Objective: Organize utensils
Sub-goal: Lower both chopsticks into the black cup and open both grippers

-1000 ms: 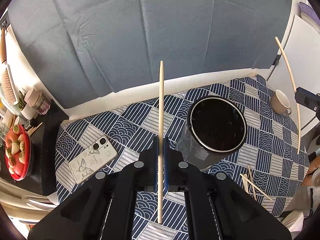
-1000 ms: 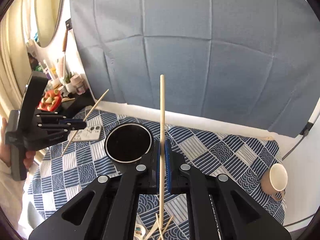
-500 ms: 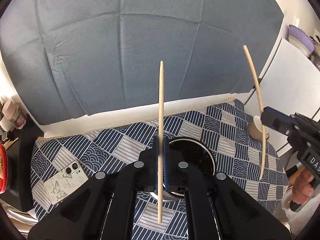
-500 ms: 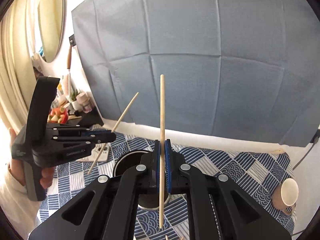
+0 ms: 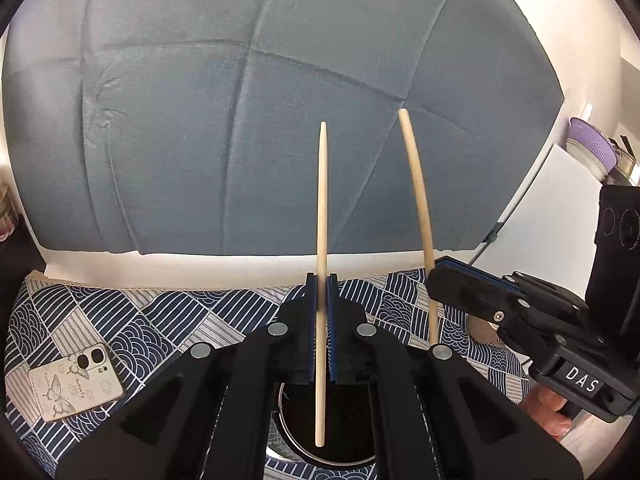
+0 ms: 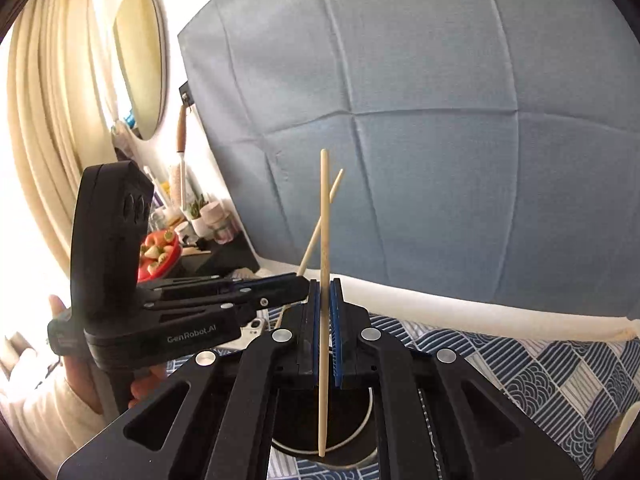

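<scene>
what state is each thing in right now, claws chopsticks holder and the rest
left claw: shut on a chopstick
left chopstick: upright, lower end above the holder
right claw: shut on a chopstick
right chopstick: upright, lower end above the holder
round black holder: upright, open-topped
phone: lying camera side up on the tablecloth

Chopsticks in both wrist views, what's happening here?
A person holds two hand-held grippers, each shut on one pale wooden chopstick. The left hand-held gripper and its chopstick sit above the round black holder with a metal rim; the right hand-held gripper holds its chopstick over the same holder. Neither chopstick is released.
</scene>
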